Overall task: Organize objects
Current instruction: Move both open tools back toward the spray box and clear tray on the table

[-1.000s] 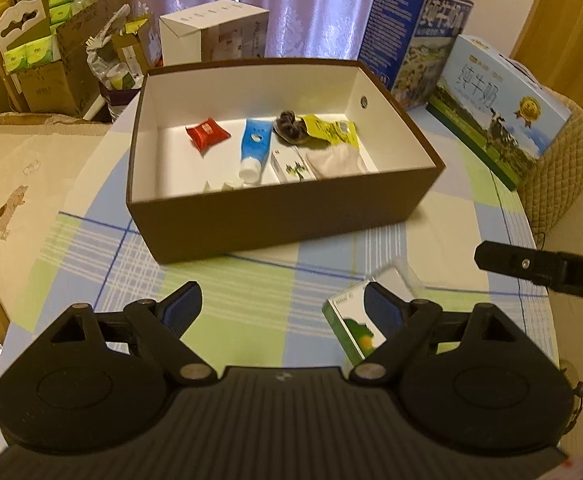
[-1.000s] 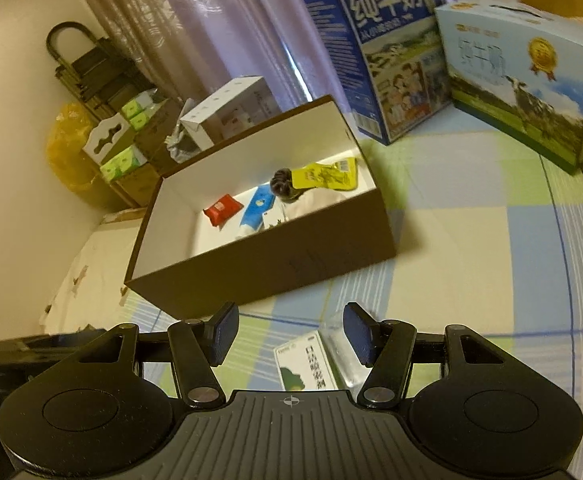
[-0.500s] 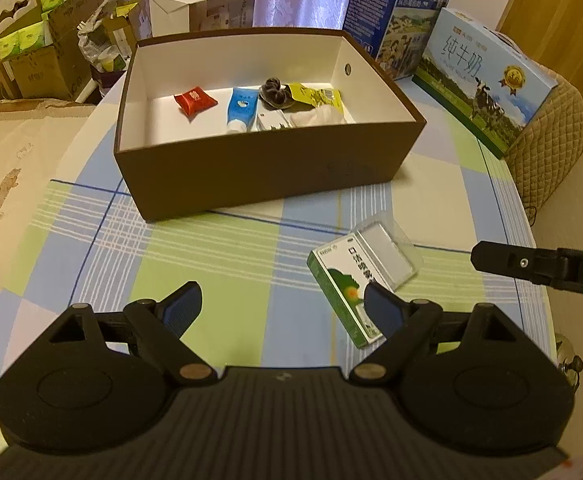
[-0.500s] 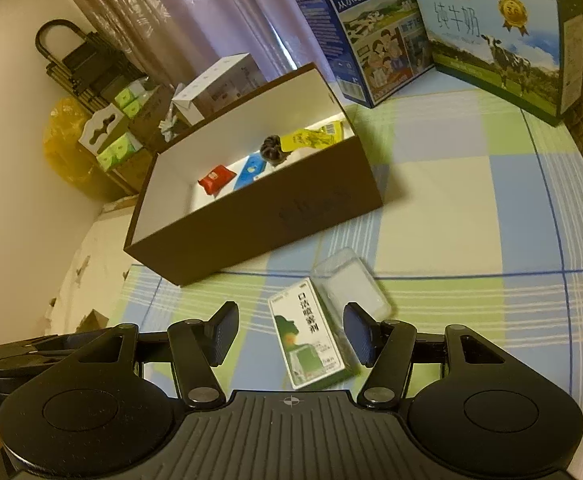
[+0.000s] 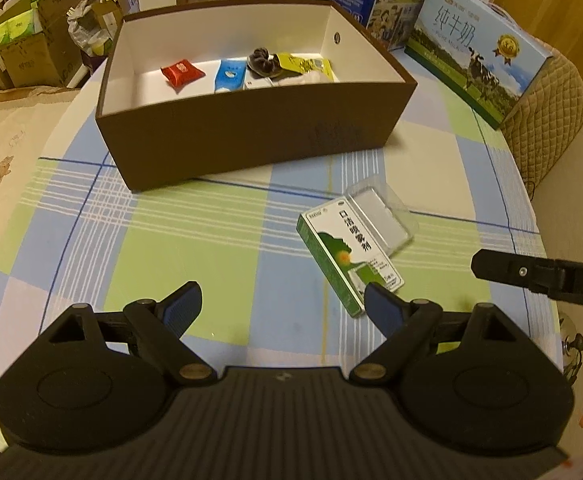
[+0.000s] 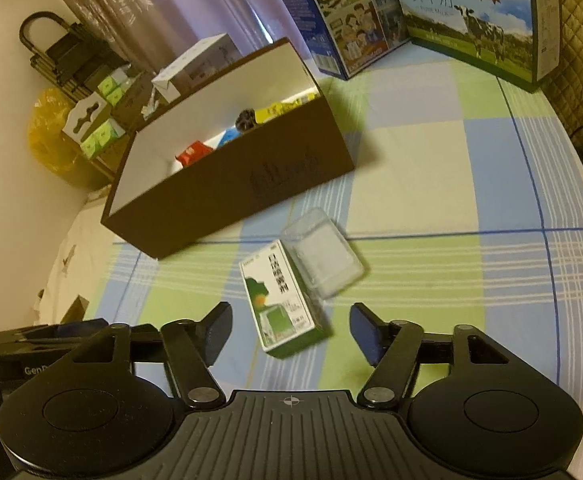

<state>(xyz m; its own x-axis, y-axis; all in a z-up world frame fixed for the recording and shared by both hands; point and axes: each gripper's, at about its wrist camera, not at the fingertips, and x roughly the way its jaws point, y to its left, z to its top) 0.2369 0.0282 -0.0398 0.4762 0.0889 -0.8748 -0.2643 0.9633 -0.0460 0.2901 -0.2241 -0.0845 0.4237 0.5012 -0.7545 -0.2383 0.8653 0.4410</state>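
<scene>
Small green-and-white cardboard box (image 5: 349, 257) printed 口洁喷雾剂, pale blue milk carton with cow picture (image 5: 477, 50) printed 纯牛奶 and PURE MILK, right hand-held gripper (image 5: 539, 278) lettered DA, dark blue milk carton (image 6: 345, 12) printed 从小喝的奶

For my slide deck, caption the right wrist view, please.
Open right tool hovers over a green-and-white carton beside a clear plastic case, near the brown box.

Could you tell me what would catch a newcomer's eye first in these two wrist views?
Probably the large brown cardboard box with its white inside, open on the checked tablecloth and holding small items such as a red packet and a blue tube. In front of it lie a green and white carton touching a clear plastic case, with the open right gripper right over the carton.
</scene>
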